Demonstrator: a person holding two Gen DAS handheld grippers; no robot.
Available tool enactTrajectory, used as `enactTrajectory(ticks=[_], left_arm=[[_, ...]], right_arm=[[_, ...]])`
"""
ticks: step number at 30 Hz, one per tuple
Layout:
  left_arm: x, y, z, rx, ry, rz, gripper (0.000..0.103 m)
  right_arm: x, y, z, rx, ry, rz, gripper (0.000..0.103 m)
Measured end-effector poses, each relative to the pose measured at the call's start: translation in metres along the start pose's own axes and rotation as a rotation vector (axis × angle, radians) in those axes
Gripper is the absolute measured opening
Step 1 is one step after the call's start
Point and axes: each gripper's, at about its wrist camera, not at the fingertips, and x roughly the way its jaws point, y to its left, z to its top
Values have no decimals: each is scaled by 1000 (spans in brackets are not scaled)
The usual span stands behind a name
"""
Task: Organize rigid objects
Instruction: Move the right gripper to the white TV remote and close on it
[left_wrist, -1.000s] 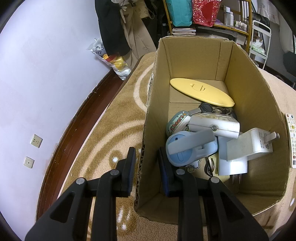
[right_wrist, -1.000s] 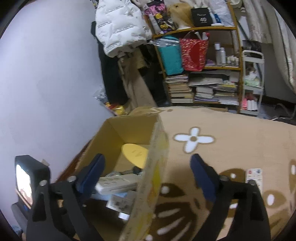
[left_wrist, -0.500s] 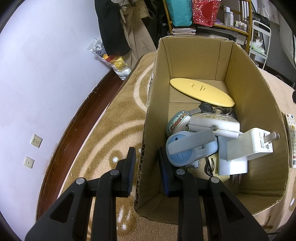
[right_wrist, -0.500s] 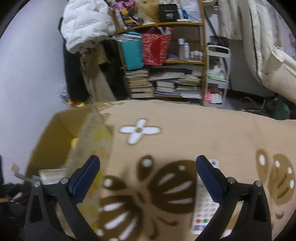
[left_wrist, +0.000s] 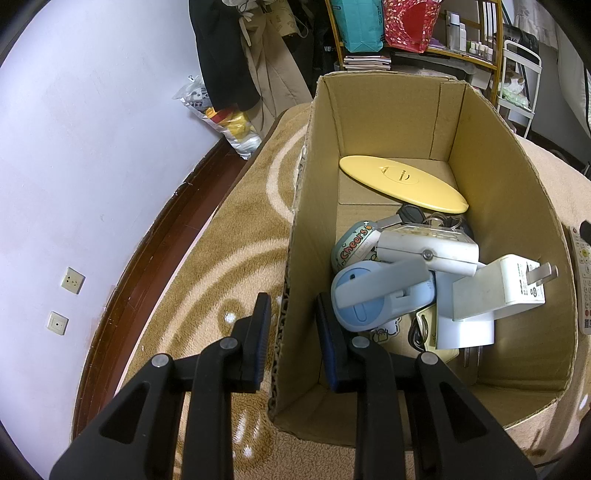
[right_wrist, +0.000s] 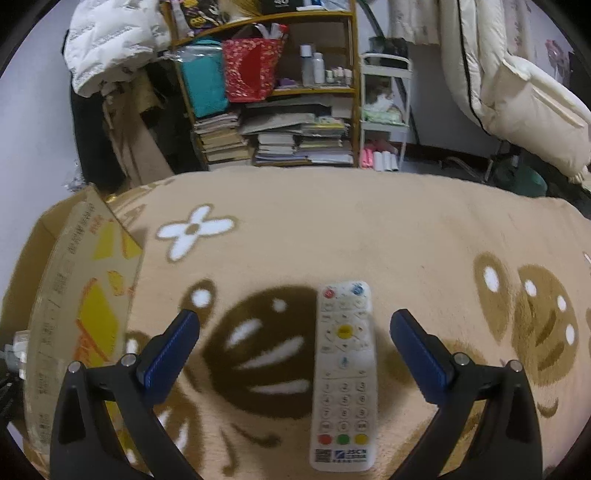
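A cardboard box (left_wrist: 384, 118) stands on the patterned carpet. It holds a yellow oval lid (left_wrist: 402, 182), a blue and grey device (left_wrist: 373, 291), a white plug adapter (left_wrist: 509, 284), a cream case (left_wrist: 428, 247) and a "Cheers" tin (left_wrist: 351, 247). My left gripper (left_wrist: 293, 332) straddles the box's left wall and is shut on it, one finger outside and one inside. A white remote (right_wrist: 343, 369) lies flat on the carpet to the right of the box (right_wrist: 81, 302). My right gripper (right_wrist: 295, 317) hangs open above it, its fingers wide on either side.
A bookshelf (right_wrist: 280, 110) with bags, books and bottles stands beyond the carpet, next to a small white cart (right_wrist: 384, 110). Hanging coats (left_wrist: 221, 55) and a plastic bag (left_wrist: 229, 122) sit by the lilac wall on the left. Bedding (right_wrist: 517, 81) fills the right.
My right gripper has swung right, from over the box's edge to above the remote on the carpet. The left gripper and the box have not moved.
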Motion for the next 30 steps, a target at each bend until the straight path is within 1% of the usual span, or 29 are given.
enactTrajectory(ticks=[3, 5, 9, 10, 13, 14, 16, 18, 21, 23, 25, 26, 27, 28, 29, 30], left_arm=[[0, 0, 0, 0, 0, 0, 25], [0, 0, 0, 0, 0, 0, 25], [0, 0, 0, -1, 0, 0, 25], [0, 0, 0, 0, 0, 0, 25], [0, 0, 0, 0, 0, 0, 25], [0, 0, 0, 0, 0, 0, 25], [0, 0, 0, 0, 0, 0, 25], [0, 0, 0, 0, 0, 0, 25], [0, 0, 0, 0, 0, 0, 25], [0, 0, 0, 0, 0, 0, 25], [0, 0, 0, 1, 0, 0, 25], [0, 0, 0, 0, 0, 0, 25], [0, 0, 0, 0, 0, 0, 25], [0, 0, 0, 0, 0, 0, 25], [0, 0, 0, 0, 0, 0, 25], [0, 0, 0, 0, 0, 0, 25]], right_arm=[[5, -5, -4, 10, 16, -14, 103], [9, -9, -7, 12, 21, -43, 103], [14, -18, -11, 48, 53, -25, 103], [17, -20, -12, 56, 63, -24, 101], [24, -23, -17, 68, 99, -22, 91], [27, -23, -19, 71, 111, -17, 89], [30, -21, -20, 67, 120, -19, 80], [31, -19, -21, 53, 125, -22, 77], [32, -14, -23, 34, 119, -20, 77], [32, -12, -24, 26, 120, -23, 73], [33, -9, -24, 10, 122, -42, 65], [33, -9, -25, 5, 120, -51, 63], [32, -10, -24, 7, 117, -51, 58], [30, -12, -23, 17, 114, -47, 49], [29, -14, -22, 35, 111, -35, 43], [28, -16, -21, 45, 109, -21, 43]])
